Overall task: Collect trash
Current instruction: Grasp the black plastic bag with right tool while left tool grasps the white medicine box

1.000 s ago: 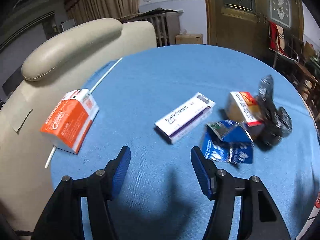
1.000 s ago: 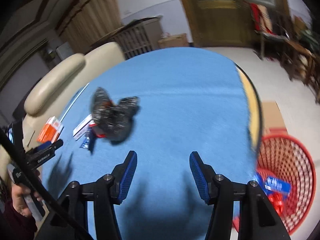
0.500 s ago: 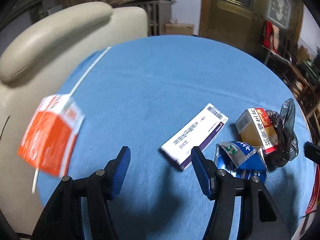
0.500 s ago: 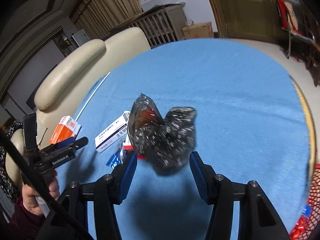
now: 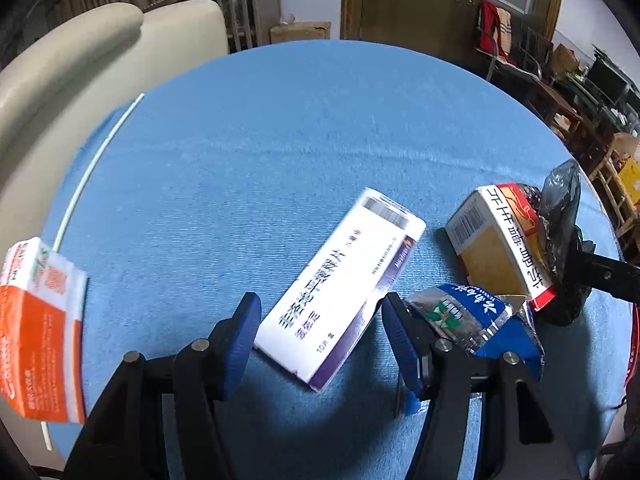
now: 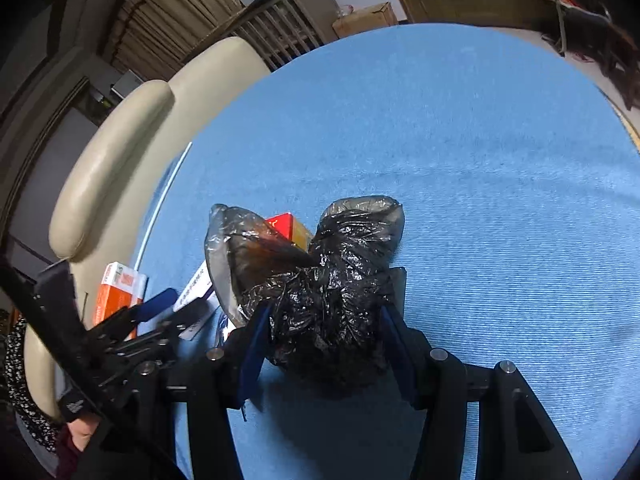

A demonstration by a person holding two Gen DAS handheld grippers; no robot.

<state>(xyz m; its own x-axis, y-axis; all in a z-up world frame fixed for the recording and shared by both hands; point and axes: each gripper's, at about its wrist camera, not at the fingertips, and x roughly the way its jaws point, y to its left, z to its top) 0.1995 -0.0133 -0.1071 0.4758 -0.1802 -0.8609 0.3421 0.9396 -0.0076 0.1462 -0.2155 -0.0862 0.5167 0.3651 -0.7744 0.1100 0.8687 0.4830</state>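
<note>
Right wrist view: right tongs point(image 6: 324, 344) standing apart, straddling black bag point(image 6: 320, 280) for pickup, while left tongs point(image 5: 320, 340), also apart, are bracketing white box point(image 5: 340, 300) on bench point(image 5: 320, 140)

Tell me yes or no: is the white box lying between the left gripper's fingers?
Yes, the white box lies on the blue cloth with its near end between the left gripper fingers.
</note>
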